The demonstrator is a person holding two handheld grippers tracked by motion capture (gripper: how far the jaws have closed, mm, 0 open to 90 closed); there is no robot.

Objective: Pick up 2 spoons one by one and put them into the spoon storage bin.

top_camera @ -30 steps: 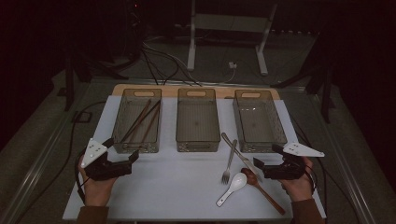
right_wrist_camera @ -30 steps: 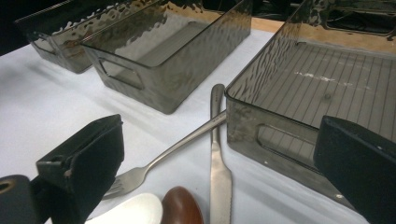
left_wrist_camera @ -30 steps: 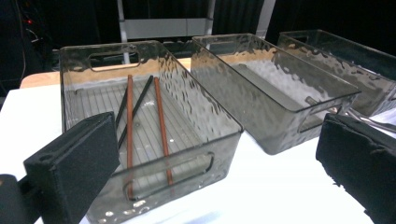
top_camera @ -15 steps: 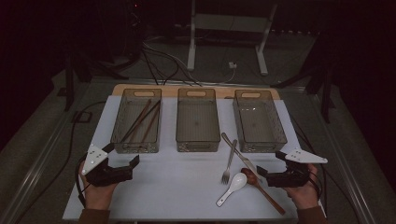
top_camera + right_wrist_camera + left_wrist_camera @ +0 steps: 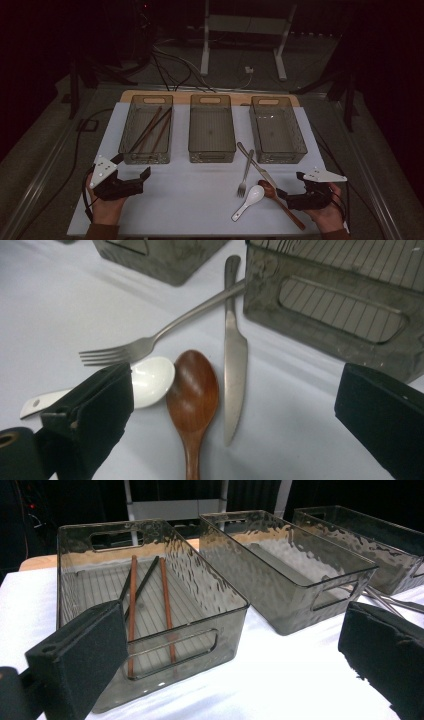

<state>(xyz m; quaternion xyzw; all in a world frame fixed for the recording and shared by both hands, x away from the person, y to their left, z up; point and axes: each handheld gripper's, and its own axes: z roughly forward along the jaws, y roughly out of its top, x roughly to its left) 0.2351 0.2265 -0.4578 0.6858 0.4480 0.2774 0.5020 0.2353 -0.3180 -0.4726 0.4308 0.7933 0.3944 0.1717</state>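
Observation:
My left gripper (image 5: pixel 132 169) stands open above the white mat, just in front of the left bin (image 5: pixel 128 131). That bin (image 5: pixel 80 545) holds two brown chopsticks (image 5: pixel 165 600) and a black one (image 5: pixel 145 583). My right gripper (image 5: pixel 291 185) is open at the near right, over the bowl end of a wooden spoon (image 5: pixel 280 202). Between its jaws lies the wooden spoon (image 5: pixel 192 390), with a white spoon (image 5: pixel 150 380) to the left and a knife (image 5: pixel 235 360) to the right. A fork (image 5: pixel 150 342) crosses the knife. Nothing is held.
The middle bin (image 5: pixel 211 150) and the right bin (image 5: pixel 295 131) look empty. The fork (image 5: pixel 245 172), knife (image 5: pixel 255 162) and white spoon (image 5: pixel 248 201) lie in front of them. The white mat (image 5: pixel 190 200) ends near my hands. Cables trail over the floor beyond the table.
Both hands have drawn back a little toward the near edge of the mat. Both grippers stay open and hold nothing.

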